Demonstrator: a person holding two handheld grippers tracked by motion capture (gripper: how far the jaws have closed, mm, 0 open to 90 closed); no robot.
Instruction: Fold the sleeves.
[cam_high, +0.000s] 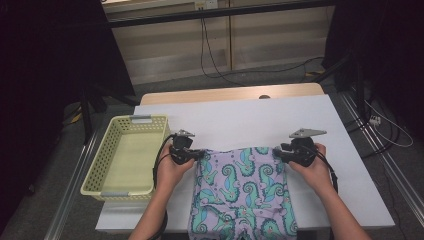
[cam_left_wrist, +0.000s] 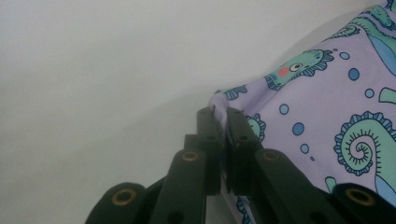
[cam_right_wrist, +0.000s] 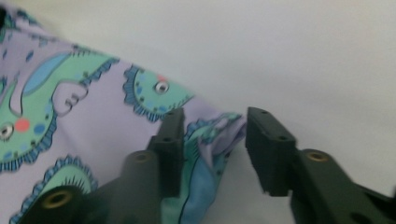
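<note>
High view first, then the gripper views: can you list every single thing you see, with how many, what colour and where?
cloth: one, lilac with teal seahorses, front middle of table, hanging over its near edge
basket: one, pale yellow, left of the cloth
table: one, white top
cables: several, black, on the floor behind
left gripper: one, black, shut on the cloth's corner
right gripper: one, black, jaws apart around the other corner
hands: two, behind the grippers

I see the white table lit bright and even from above, while the room around it is very dark. The basket beside the table throws only a soft, small shadow. In the left gripper view the cloth looks sharp. In the right gripper view the cloth is blurry and the near black jaws are fuzzy.
</note>
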